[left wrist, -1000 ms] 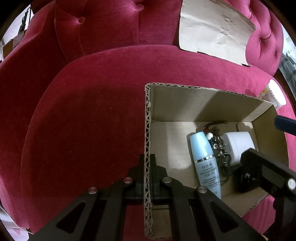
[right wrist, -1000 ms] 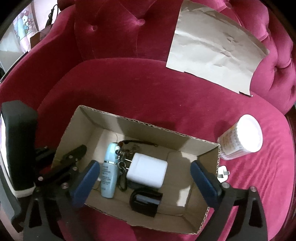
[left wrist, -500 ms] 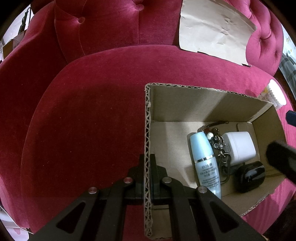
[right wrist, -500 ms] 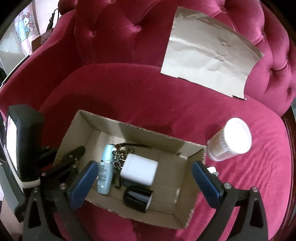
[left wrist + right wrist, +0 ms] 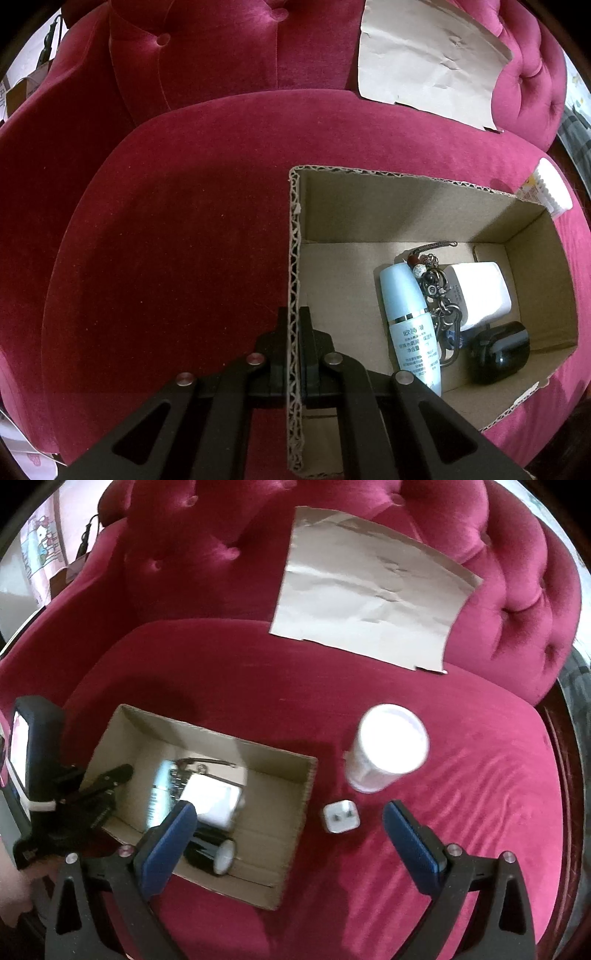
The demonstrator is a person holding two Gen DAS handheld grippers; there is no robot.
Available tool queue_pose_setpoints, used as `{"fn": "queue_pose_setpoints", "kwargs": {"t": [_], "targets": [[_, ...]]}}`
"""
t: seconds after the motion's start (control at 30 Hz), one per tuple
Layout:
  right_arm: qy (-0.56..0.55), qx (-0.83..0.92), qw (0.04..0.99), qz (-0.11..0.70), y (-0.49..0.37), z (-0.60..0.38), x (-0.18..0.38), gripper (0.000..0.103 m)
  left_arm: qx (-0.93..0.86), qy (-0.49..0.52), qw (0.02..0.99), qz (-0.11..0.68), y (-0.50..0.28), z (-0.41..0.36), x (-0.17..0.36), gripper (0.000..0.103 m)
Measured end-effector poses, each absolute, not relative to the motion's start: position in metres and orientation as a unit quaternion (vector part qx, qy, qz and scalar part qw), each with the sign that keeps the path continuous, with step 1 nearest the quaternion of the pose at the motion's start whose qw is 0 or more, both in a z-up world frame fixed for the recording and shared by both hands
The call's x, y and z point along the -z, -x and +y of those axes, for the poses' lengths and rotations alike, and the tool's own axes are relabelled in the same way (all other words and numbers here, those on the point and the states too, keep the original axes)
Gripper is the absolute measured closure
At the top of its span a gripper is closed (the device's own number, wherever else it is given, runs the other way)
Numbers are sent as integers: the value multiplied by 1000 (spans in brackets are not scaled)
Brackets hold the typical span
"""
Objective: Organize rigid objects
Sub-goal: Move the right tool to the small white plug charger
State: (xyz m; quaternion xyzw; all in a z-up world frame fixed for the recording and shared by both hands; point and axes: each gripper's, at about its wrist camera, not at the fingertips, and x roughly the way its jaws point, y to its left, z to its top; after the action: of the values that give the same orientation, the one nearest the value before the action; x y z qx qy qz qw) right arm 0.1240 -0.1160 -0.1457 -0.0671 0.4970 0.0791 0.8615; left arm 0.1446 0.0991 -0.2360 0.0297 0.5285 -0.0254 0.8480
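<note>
The left tool [image 5: 294, 334] was pinched on the left wall of the box [image 5: 295, 236], one finger inside and one outside. The box sat on the seat of a red sofa [image 5: 177, 229]. Inside it, toward the right end, lay a blue bottle [image 5: 408, 321], a keychain [image 5: 436, 291] just right of it, a white block [image 5: 478, 293] touching the keychain, and a black case [image 5: 496, 352] at the near right.

The right tool [image 5: 291, 827] hung above the seat with its blue fingers [image 5: 168, 843] spread wide, gripping nothing. Between them on the cushion lay a small white plug [image 5: 341, 816], just right of the box [image 5: 291, 849]. A white cup [image 5: 386, 751] stood upright just beyond the plug. A sheet of brown paper [image 5: 369, 594] leaned against the sofa back, well apart from the box.
</note>
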Motion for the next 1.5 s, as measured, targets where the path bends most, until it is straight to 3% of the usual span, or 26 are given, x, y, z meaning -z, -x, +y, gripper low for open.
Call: {"fn": "queue_pose_setpoints", "kwargs": {"t": [0.97, 1.07, 1.23, 1.5], "targets": [[24, -75, 843, 532, -137, -195, 200, 1, 26, -32, 847, 530, -144, 98, 237, 100], [26, -79, 843, 532, -140, -195, 203, 5, 26, -31, 847, 530, -145, 98, 237, 100], [23, -92, 836, 541, -147, -194, 212, 25, 27, -33, 847, 530, -145, 98, 236, 100], [31, -115, 826, 551, -156, -182, 225, 42, 28, -33, 847, 530, -146, 97, 236, 100]]}}
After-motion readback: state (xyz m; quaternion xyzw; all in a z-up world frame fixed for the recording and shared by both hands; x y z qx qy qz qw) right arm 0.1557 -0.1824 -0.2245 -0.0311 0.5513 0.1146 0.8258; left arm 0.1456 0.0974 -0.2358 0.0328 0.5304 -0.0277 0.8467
